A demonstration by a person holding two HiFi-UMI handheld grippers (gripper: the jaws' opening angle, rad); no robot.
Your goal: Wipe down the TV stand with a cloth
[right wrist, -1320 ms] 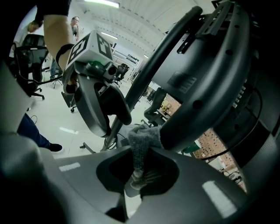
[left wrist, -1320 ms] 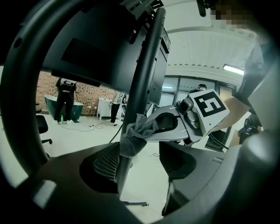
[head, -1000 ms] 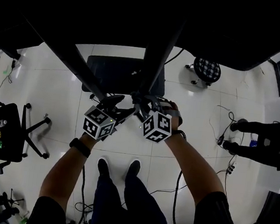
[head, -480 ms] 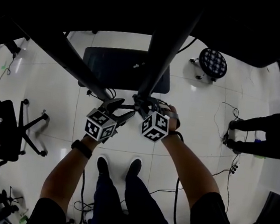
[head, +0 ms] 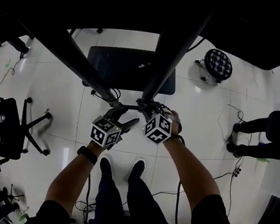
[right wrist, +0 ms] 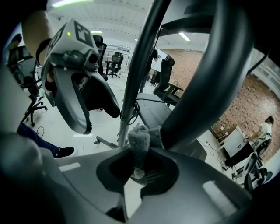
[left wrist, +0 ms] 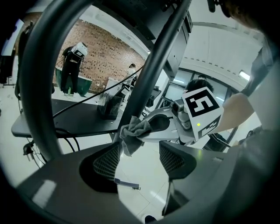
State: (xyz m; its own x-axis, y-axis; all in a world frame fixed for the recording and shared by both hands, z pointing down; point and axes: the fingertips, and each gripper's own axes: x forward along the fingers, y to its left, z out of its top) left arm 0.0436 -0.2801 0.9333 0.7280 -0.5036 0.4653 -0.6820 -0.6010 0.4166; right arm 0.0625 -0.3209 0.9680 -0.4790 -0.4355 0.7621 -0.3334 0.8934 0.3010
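The TV stand shows as two dark slanted poles, one [head: 172, 52] on the right and one [head: 71, 55] on the left, above a black base plate [head: 125, 66] on the floor. My right gripper [head: 148, 107] is shut on a grey cloth [right wrist: 140, 142], which presses against the right pole [right wrist: 140, 65]. In the left gripper view the cloth [left wrist: 133, 131] hangs from the right gripper [left wrist: 162, 127] beside that pole. My left gripper [head: 124, 114] is open with nothing between its mesh pads [left wrist: 107, 162]. It sits just left of the right gripper, near the foot of the left pole.
A black office chair [head: 6, 128] stands at the left and a round stool [head: 216, 65] at the upper right. A person [head: 269, 135] stands at the right edge. Cables [head: 227, 120] trail over the white tiled floor. My shoes [head: 118, 167] are below the grippers.
The head view has shifted, so the poles and base plate sit further right. My left gripper has come slightly closer to the right one. The right gripper stays on the pole with the cloth.
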